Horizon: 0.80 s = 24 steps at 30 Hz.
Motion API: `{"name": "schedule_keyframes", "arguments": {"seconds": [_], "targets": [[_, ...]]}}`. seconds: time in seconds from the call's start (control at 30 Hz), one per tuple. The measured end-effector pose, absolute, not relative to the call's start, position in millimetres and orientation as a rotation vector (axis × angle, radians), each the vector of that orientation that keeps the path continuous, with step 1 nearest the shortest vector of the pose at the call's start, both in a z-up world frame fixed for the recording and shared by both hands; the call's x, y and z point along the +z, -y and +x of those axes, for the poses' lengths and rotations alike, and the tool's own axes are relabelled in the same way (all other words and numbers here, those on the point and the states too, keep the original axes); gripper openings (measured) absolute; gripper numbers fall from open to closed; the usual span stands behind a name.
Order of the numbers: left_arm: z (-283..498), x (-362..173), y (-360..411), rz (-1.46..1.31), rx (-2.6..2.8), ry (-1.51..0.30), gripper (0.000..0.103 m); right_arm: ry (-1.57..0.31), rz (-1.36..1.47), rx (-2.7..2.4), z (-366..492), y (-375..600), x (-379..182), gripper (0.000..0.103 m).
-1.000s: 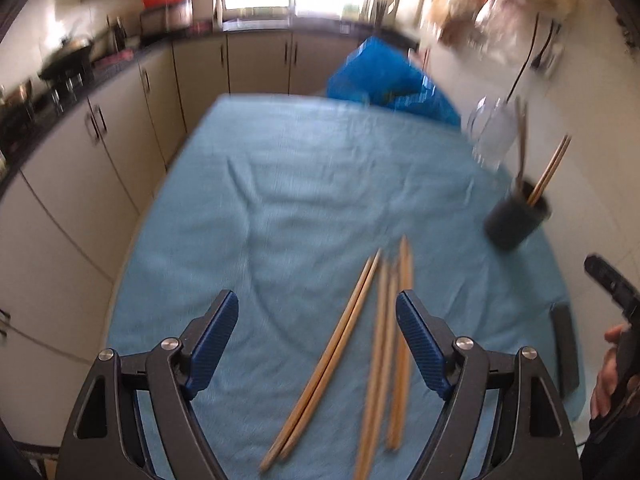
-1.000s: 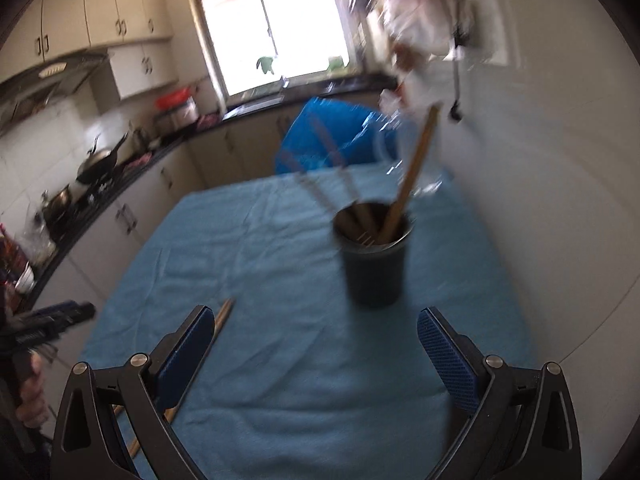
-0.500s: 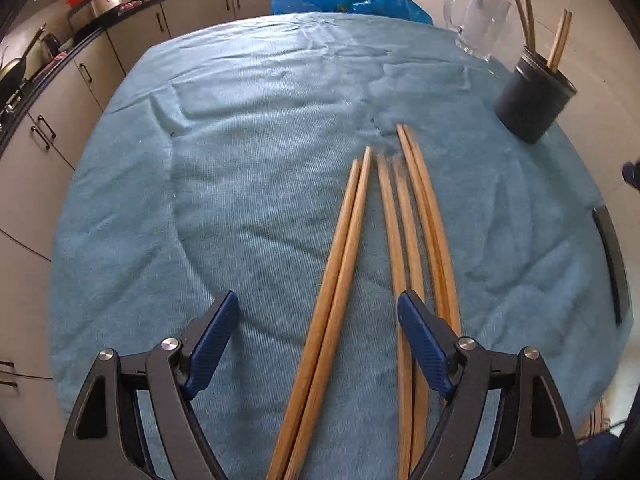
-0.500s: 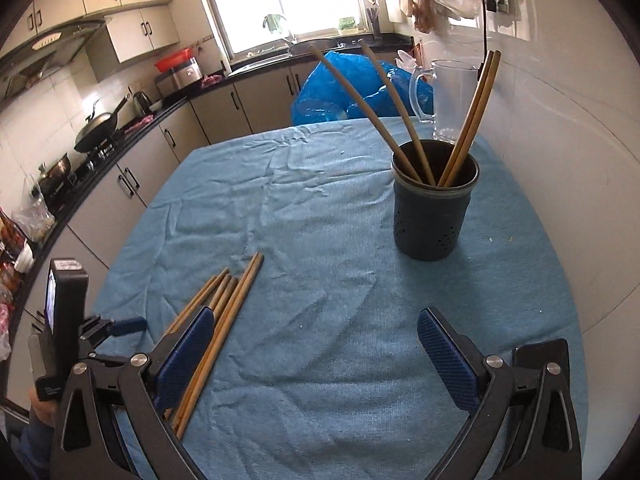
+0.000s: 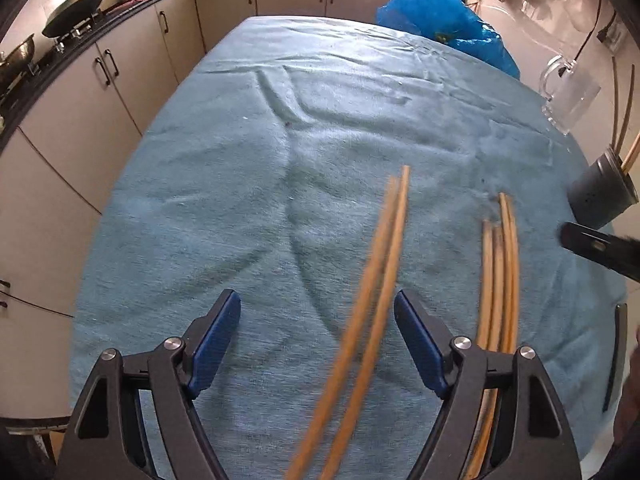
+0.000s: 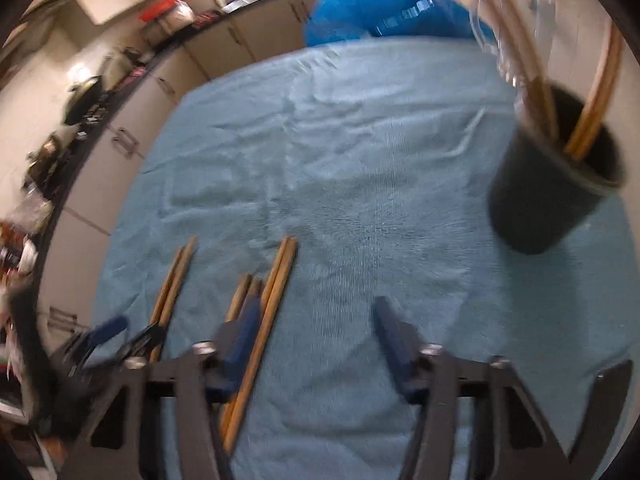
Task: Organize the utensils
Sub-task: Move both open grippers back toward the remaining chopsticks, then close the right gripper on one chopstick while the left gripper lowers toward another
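- Your left gripper [image 5: 317, 340] is spread wide with nothing clamped; a blurred pair of chopsticks [image 5: 378, 280] runs up between its blue pads [image 5: 216, 340], nearer the right-hand one, and no pad visibly touches it.
- In the left wrist view, four more chopsticks [image 5: 500, 272] lie bunched on the blue cloth [image 5: 240, 184] at about 3 o'clock of that gripper, their near ends hidden behind its right finger.
- The dark holder [image 5: 600, 196] stands on the cloth at about 2 o'clock in that view, with chopsticks upright in it; a clear glass mug [image 5: 568, 96] sits beyond it and a blue bag [image 5: 444, 28] at 1 o'clock.
- Your right gripper [image 6: 316, 344] is also wide open and holds nothing.
- In the blurred right wrist view, two chopsticks [image 6: 268, 312] lie just inside its left pad, others pass behind it, and whether anything touches is unclear.
- There the holder [image 6: 548, 184] sits at 2 o'clock, well apart from the loose sticks.
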<state>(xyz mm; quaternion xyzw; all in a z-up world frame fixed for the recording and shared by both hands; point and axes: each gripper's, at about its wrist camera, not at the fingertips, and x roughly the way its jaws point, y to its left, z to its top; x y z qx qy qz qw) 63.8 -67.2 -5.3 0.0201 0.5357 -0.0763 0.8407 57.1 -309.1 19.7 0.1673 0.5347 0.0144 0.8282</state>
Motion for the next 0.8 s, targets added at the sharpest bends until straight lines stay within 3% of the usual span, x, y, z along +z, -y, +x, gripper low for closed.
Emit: {"name": "schedule_keyframes", "arguments": {"seconds": [0.1,0.67,0.7,0.73,0.8], "targets": [[64,-4,62,0.021,-0.176,-1.133,0.079,-1.195,0.335,0.004,80,300,3,0.036],[67,0,47,0.009,-0.196,-1.107,0.078,-1.235,0.118,-0.102,105,265,-6,0.031],[67,1,47,0.006,-0.198,-1.104,0.079,-1.228,0.083,-0.104,106,260,-6,0.029],[68,2,47,0.007,-0.201,-1.104,0.079,-1.223,0.074,-0.098,106,258,-5,0.018],[69,2,48,0.009,-0.207,-1.107,0.078,-1.225,0.039,-0.08,104,253,-5,0.012]]}}
